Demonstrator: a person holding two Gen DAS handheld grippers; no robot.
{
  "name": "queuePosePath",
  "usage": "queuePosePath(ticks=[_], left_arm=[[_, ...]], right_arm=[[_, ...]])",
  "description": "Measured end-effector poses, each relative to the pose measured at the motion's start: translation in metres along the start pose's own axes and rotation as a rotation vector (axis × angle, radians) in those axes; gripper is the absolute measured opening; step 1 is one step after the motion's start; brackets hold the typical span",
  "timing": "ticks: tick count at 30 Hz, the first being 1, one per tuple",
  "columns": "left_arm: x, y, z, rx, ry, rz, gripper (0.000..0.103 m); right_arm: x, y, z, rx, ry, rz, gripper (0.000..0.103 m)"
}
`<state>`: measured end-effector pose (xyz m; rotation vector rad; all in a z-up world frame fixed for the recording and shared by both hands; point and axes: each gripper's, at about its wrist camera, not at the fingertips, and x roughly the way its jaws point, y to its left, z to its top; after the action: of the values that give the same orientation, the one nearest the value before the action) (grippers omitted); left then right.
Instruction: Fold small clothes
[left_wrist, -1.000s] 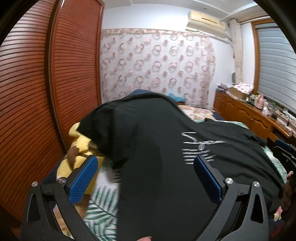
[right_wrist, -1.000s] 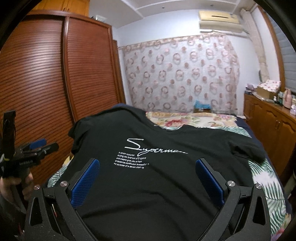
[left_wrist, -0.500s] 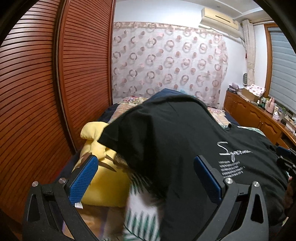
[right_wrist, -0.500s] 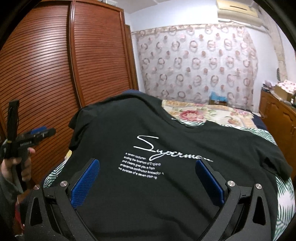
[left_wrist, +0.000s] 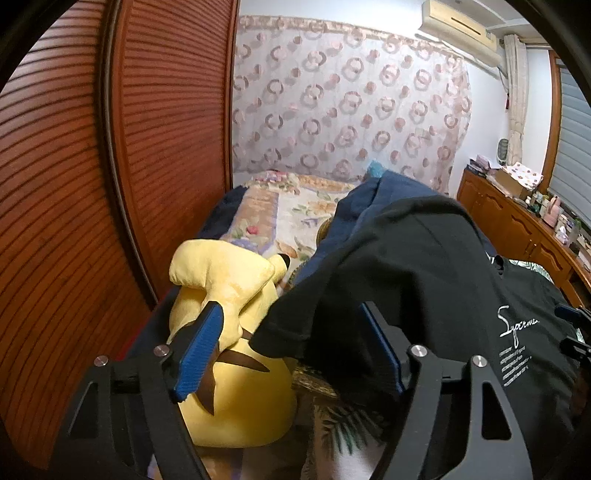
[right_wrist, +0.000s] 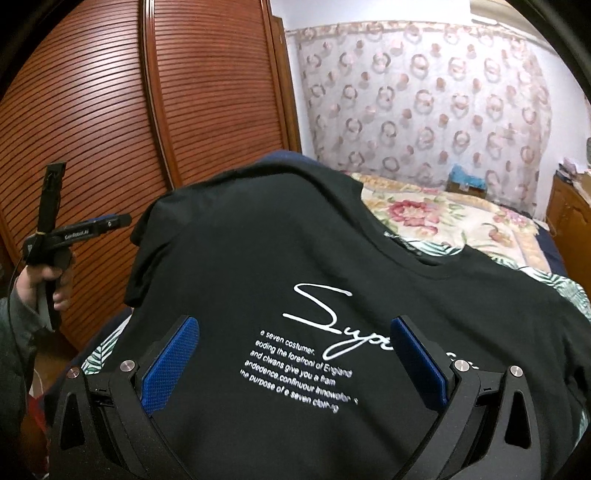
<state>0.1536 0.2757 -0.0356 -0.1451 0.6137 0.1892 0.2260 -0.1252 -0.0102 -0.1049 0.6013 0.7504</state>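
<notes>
Left gripper (left_wrist: 291, 347) swung toward tee sleeve edge (left_wrist: 284, 336), closing, nothing pinched, right gripper (right_wrist: 295, 358) wide, clear above black tee (right_wrist: 258, 258).

Black hand-held gripper (left_wrist: 291, 347) frames, blue textured pads (right_wrist: 170, 363), silver screws. Left hand-held gripper (right_wrist: 86, 229) lettered in white, black cable trailing, dark grey sleeve (right_wrist: 14, 332).

The bed (right_wrist: 532, 254) carries a black T-shirt (right_wrist: 295, 266) spread over a leaf-print sheet (right_wrist: 565, 288). Beyond the T-shirt lies a floral quilt (right_wrist: 436, 218); left of it sits a yellow plush toy (left_wrist: 236, 332).
</notes>
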Motion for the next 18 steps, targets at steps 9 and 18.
queuePosePath(ticks=[9, 18], left_arm=[[0.036, 0.014, -0.01, -0.031, 0.094, -0.077, 0.057], [0.022, 0.007, 0.003, 0.025, 0.079, -0.093, 0.007]], right_arm=[[0.022, -0.009, 0.017, -0.008, 0.058, 0.02, 0.103], [0.025, -0.008, 0.02, 0.007, 0.061, 0.012, 0.103]])
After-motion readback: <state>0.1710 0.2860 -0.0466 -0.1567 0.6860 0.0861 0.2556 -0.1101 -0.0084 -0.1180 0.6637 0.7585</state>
